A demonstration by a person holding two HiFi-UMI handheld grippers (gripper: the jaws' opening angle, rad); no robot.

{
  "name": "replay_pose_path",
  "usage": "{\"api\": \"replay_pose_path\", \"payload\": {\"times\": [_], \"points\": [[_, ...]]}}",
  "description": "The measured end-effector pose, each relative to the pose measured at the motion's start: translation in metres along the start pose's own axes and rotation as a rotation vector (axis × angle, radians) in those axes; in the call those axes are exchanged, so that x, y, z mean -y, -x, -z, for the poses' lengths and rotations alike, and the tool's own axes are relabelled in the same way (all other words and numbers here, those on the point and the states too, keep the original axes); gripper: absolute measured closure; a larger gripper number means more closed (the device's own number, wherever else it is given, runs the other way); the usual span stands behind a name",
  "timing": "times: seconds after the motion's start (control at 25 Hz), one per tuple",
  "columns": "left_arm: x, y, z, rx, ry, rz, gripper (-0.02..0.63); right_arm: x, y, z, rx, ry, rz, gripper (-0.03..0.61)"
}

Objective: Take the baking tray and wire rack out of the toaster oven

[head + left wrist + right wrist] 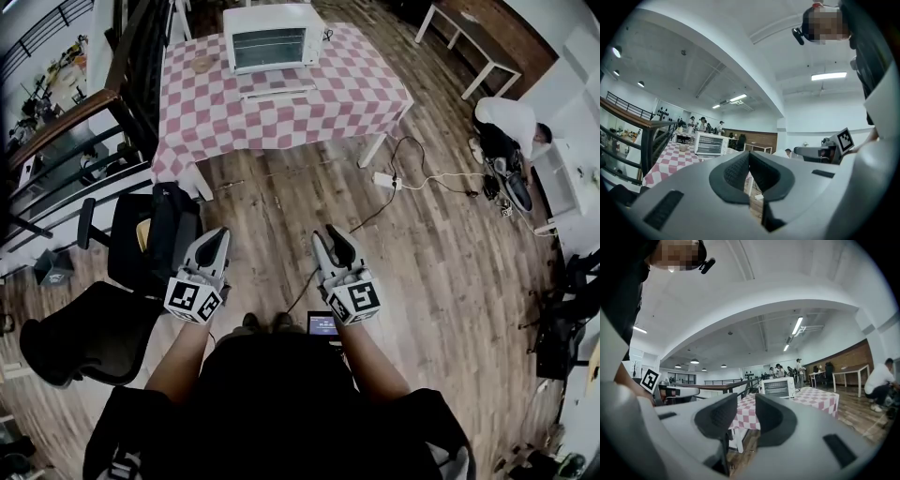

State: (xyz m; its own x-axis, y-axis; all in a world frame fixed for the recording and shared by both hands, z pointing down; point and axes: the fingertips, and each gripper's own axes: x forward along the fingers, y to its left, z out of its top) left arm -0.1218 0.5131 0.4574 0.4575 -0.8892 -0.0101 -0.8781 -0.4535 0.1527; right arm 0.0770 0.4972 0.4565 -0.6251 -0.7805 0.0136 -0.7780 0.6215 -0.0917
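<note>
Standing on the checked table [366, 94], the white toaster oven [273, 37] is seen well apart from both grippers; what is inside it is too small to tell. The left gripper [217, 236] is held with jaws pressed together, the right gripper [330, 234] with jaws apart and empty. People [702, 123] behind the table are shown only in the gripper views.
</note>
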Motion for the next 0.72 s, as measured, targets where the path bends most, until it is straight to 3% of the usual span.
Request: {"api": "replay_pose_path", "payload": {"times": [0.72], "points": [[0.04,-0.019,-0.002,0.019,-0.007,-0.022,0.621,0.038,0.027,0.001,0.032,-0.032,-0.06,0.471]]}}
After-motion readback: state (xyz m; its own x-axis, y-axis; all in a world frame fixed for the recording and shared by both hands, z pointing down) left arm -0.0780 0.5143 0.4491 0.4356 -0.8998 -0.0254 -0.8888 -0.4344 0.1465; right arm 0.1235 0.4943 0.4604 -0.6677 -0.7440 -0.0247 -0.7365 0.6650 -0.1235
